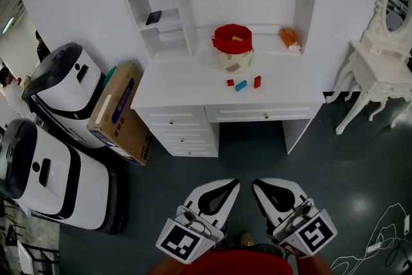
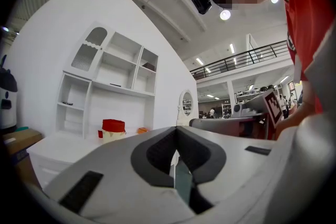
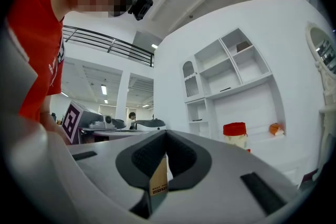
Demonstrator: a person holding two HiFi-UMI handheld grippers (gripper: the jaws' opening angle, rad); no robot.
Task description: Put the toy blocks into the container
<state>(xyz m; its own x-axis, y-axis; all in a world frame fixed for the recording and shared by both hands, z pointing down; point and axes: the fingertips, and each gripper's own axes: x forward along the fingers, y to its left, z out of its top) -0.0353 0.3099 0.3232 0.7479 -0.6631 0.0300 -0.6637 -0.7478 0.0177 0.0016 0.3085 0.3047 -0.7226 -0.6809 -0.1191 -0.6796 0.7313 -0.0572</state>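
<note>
Room: I'm looking at a white worktop (image 1: pixel 187 84) with shelves above it, a grey floor (image 1: pixel 257 151) and a cardboard box (image 1: pixel 119 114) at its left.
Blocks: small red block (image 1: pixel 230 82), blue block (image 1: pixel 241 85) and bigger red block (image 1: pixel 257 81) in a loose row on the worktop, just in front of the container.
Container: cream tub (image 1: pixel 233 48) with a red rim, something orange inside.
Grippers: left gripper (image 1: pixel 230 184) and right gripper (image 1: pixel 259 183) are both closed up and empty, over the floor well apart from the blocks.

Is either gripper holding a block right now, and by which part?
Nothing is held. The left gripper and right gripper are both shut and empty; the toy blocks lie on the white desk, near the container.
</note>
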